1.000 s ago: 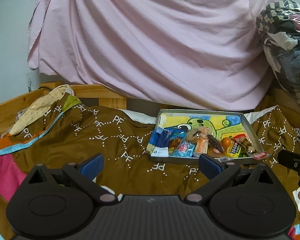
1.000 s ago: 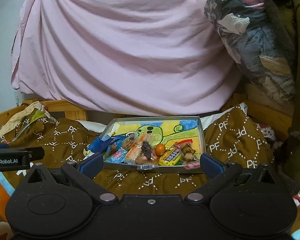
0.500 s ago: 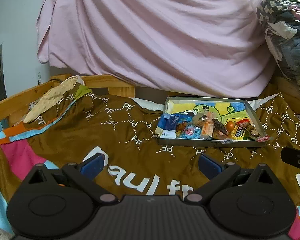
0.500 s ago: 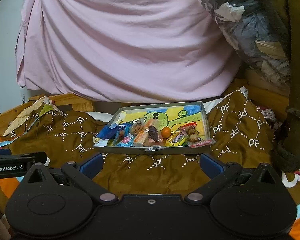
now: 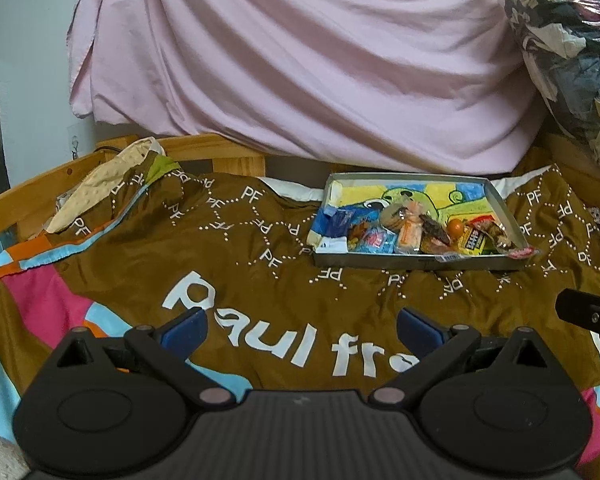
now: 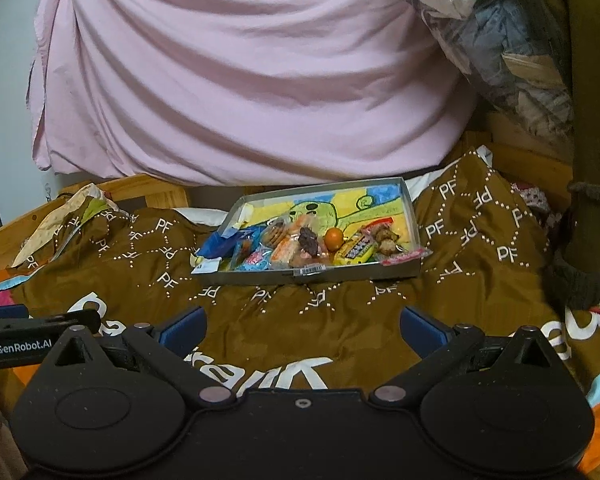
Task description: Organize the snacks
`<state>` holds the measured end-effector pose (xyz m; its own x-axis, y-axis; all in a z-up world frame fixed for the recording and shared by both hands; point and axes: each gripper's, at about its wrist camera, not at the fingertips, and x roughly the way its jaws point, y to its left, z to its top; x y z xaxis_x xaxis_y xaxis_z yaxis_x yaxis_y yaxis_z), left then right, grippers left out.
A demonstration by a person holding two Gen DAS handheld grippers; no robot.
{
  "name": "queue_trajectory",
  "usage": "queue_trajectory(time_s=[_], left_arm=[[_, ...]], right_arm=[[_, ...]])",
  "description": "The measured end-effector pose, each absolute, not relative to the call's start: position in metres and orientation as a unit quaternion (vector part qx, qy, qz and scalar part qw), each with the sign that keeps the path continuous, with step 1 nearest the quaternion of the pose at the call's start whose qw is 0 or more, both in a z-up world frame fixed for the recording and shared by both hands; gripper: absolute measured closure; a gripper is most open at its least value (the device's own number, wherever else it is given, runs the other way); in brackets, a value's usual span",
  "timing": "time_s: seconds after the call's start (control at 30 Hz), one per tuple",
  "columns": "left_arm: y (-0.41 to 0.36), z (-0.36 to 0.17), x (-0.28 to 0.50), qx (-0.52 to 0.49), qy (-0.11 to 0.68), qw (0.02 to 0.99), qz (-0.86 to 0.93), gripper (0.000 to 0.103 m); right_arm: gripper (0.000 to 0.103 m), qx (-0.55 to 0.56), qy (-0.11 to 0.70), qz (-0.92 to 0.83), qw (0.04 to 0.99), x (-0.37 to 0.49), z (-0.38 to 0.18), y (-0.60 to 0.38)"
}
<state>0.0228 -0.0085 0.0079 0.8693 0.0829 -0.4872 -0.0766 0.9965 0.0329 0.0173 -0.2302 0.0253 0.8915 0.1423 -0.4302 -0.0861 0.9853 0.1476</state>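
Snacks [image 5: 412, 232] lie heaped in a shallow grey tray [image 5: 416, 261] with a cartoon-printed floor; the tray rests on a brown blanket [image 5: 236, 264] patterned with white "PF" marks and large white lettering.

Left wrist view:
- The tray sits at 1 o'clock from the left gripper [image 5: 302, 326], well apart from it.
- The snacks crowd the tray's near half. A blue packet [image 5: 334, 224] lies at the 9 o'clock end, a small orange fruit [image 5: 456, 226] and a yellow candy box [image 5: 474, 240] toward 3 o'clock.
- A red-and-white wrapper [image 5: 520, 253] hangs over the tray's near right corner.
- The left gripper's blue fingers [image 5: 184, 328] are spread wide with nothing between them.
- The tip of the right gripper [image 5: 588, 312] enters at 3 o'clock.

Right wrist view:
- The tray [image 6: 312, 276] sits at 12 o'clock from the right gripper [image 6: 302, 326], well apart from it.
- The orange fruit [image 6: 334, 238] lies near the tray's centre, the yellow candy box [image 6: 356, 250] just beside it at 3 o'clock, the blue packet [image 6: 224, 242] at 9 o'clock.
- The right gripper's fingers [image 6: 420, 326] are likewise spread, gripping nothing.
- Part of the left gripper [image 6: 40, 326], labelled "GenRobot.AI", shows at 9 o'clock.

A pink sheet [image 6: 236, 72] hangs behind the tray. A wooden bed frame [image 5: 204, 148] runs under the sheet's lower edge.
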Motion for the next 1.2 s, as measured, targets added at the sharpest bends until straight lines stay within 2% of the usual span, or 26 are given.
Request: queue_trajectory(time_s=[0.43, 1.2], left_arm=[[-0.009, 0.003, 0.026, 0.009, 0.269, 0.962, 0.045, 0.000], [-0.009, 0.001, 0.027, 0.012, 0.276, 0.960, 0.045, 0.000]], right_arm=[[0.001, 0.063, 0.259, 0.060, 0.962, 0.024, 0.015, -0.225], [0.001, 0.062, 0.260, 0.058, 0.962, 0.025, 0.014, -0.226]])
